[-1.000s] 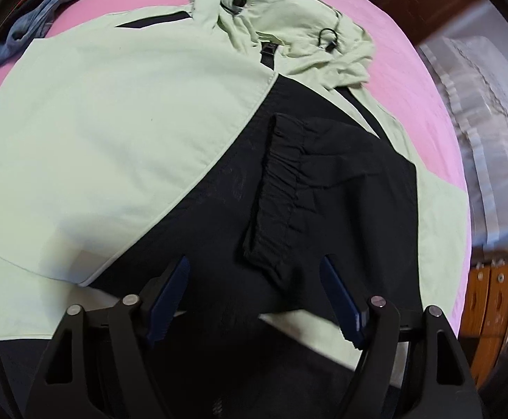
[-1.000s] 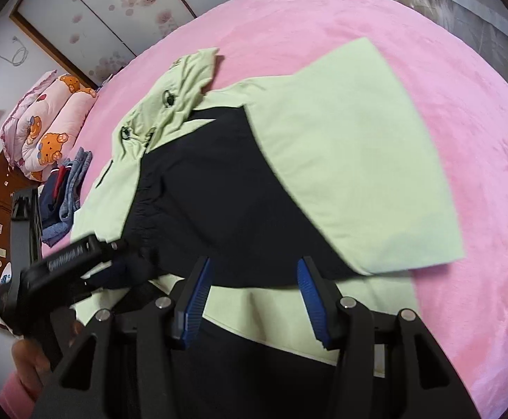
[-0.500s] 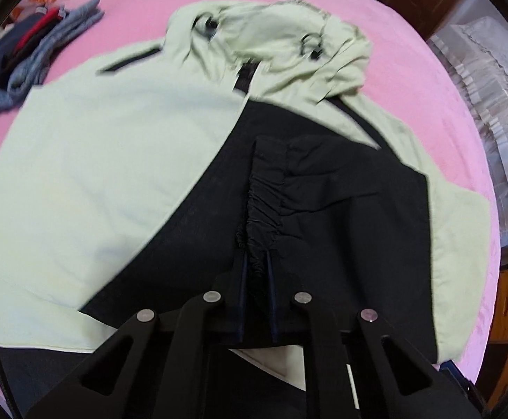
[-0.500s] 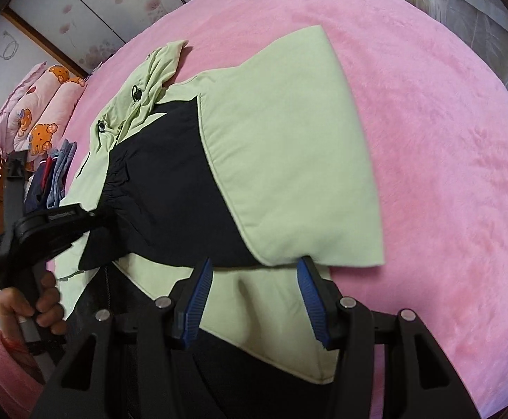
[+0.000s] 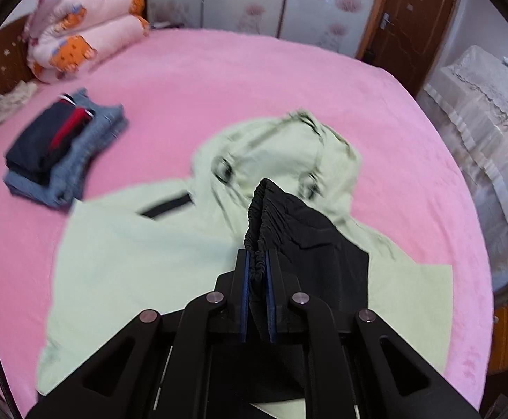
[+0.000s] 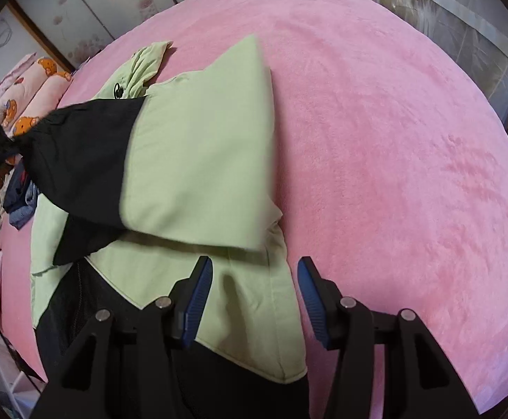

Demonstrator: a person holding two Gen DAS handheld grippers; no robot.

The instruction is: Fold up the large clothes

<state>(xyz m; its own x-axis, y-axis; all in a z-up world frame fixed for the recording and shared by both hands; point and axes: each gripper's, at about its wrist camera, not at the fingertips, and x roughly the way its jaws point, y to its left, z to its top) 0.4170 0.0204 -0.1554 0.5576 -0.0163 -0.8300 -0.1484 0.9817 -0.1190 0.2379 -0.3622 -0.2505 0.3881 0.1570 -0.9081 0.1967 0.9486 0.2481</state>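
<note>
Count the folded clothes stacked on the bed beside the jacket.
2 for certain: a dark navy garment with a red stripe on top, folded denim beneath it, left of the jacket. Blur may hide further layers.

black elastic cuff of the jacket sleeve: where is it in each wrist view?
Left wrist: the black elastic cuff is at centre, just below the middle, pinched in the shut left hand-held gripper.
Right wrist: the cuff is at the far left edge, upper half, bunched where that gripper holds it.
Shared landmark: the folded clothes stack on the pink bed.
</note>
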